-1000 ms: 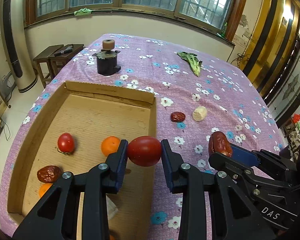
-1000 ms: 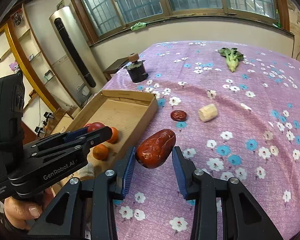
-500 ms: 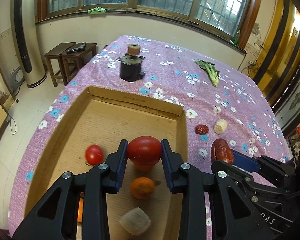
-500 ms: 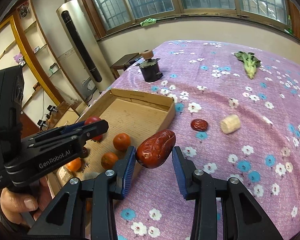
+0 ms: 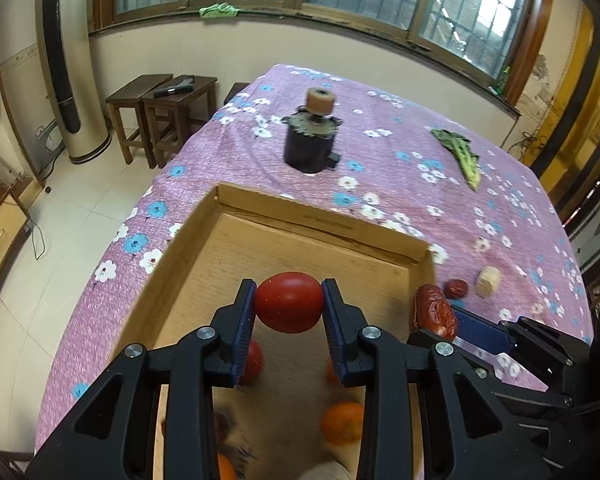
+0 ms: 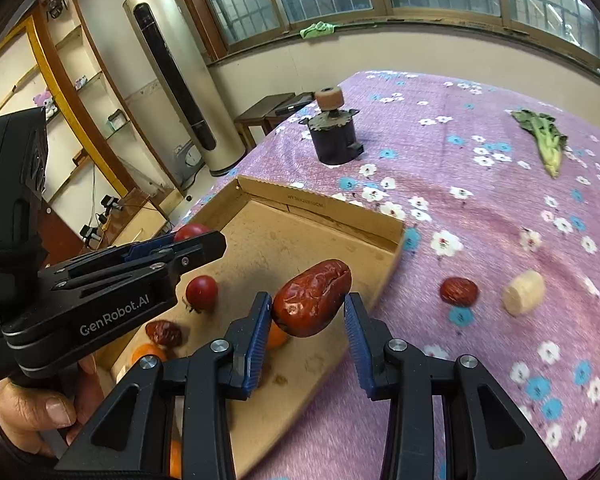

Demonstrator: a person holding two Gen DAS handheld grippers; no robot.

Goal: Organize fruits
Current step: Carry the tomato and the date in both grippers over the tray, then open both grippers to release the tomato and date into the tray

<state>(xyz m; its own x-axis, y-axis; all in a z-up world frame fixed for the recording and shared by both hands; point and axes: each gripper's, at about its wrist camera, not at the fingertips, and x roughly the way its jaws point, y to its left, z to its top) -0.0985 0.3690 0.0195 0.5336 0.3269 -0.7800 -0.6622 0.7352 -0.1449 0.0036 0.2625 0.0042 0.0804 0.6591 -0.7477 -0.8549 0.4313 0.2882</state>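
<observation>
Hovering above a shallow brown cardboard tray [image 5: 320,224], the left claw [image 5: 289,304] is clamped on a smooth, oval red tomato [image 5: 289,302], held level between the blue ribbed pads. Beside it, the right claw [image 6: 307,312] is closed on a wrinkled, dark red dried jujube [image 6: 312,298], which is carried tilted, above the tray's floor near its right wall. The tray rests on a desk covered with a purple cloth printed with white and blue flowers [image 6: 480,208].

Risks are judged as follows. Since the jujube is gripped at a slant, with much of it standing above the pads, it could be twisted out and dropped. Released close to the low wall, it could be bounced out onto the cloth. The round tomato could be rolled into the small red cherry tomato [image 6: 201,288], the small dried jujube [image 6: 164,333] or the oranges [image 5: 342,422] already lying in the tray, or be bruised if let go from a height. As the two claws are held close together, a knock between them is possible.

On the left gripper's black body, white lettering is read as "GenRobot.AI". Faint print on the tray's far wall cannot be made out.
</observation>
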